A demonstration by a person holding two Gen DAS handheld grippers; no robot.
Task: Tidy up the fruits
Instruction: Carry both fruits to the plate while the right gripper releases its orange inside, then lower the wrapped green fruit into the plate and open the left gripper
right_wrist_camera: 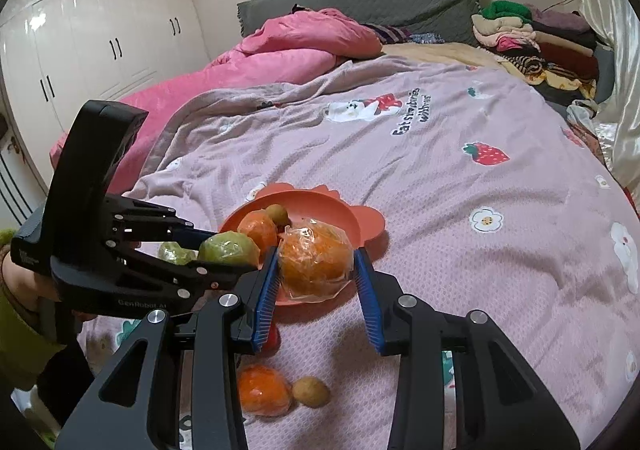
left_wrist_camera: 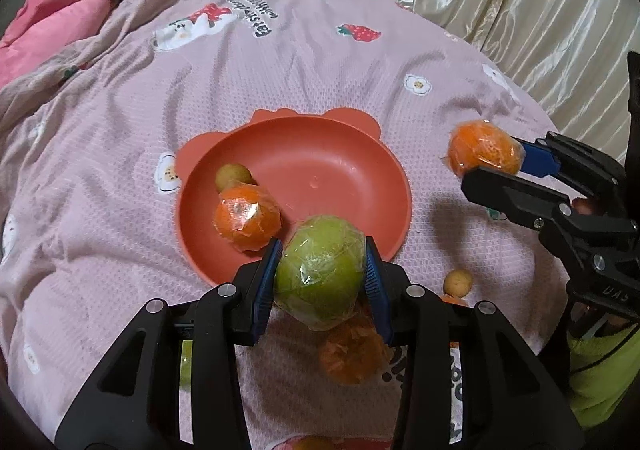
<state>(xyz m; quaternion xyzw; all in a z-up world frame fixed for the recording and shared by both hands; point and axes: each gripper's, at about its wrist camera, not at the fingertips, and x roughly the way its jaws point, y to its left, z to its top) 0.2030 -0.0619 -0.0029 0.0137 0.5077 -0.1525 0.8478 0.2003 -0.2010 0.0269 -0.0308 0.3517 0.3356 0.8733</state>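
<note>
On a bed spread with a pink patterned blanket [left_wrist_camera: 320,62], two hand-held grippers carry plastic-wrapped fruit above a coral-red bowl [left_wrist_camera: 320,170]. The left gripper [left_wrist_camera: 320,270] is clamped on a green fruit [left_wrist_camera: 320,270], its blue pads pressing both sides, and holds it over the bowl's near rim. The right gripper [right_wrist_camera: 316,270] is clamped on a wrapped orange [right_wrist_camera: 314,262], seen from the left wrist camera to the right of the bowl and clear of the blanket.

Inside the bowl, toward its left side, lie a second wrapped orange [left_wrist_camera: 246,218] and a small tan-green fruit [left_wrist_camera: 234,177], the two touching. On the blanket near the bowl's near-right edge sits another small tan fruit [left_wrist_camera: 458,283], and just beside it, nearer the camera, a further wrapped orange [left_wrist_camera: 352,354], blurred and partly hidden behind the held green fruit. From the right wrist camera a second wrapped green fruit [right_wrist_camera: 174,252] shows to the left, behind the left gripper's fingers; whether it rests on the blanket cannot be told.

A yellow-green sleeve [left_wrist_camera: 600,374] shows behind the right gripper. At the far end of the bed lie a bunched pink quilt [right_wrist_camera: 280,50] and a stack of folded clothes [right_wrist_camera: 540,46]; white wardrobe doors [right_wrist_camera: 100,30] stand to the left.
</note>
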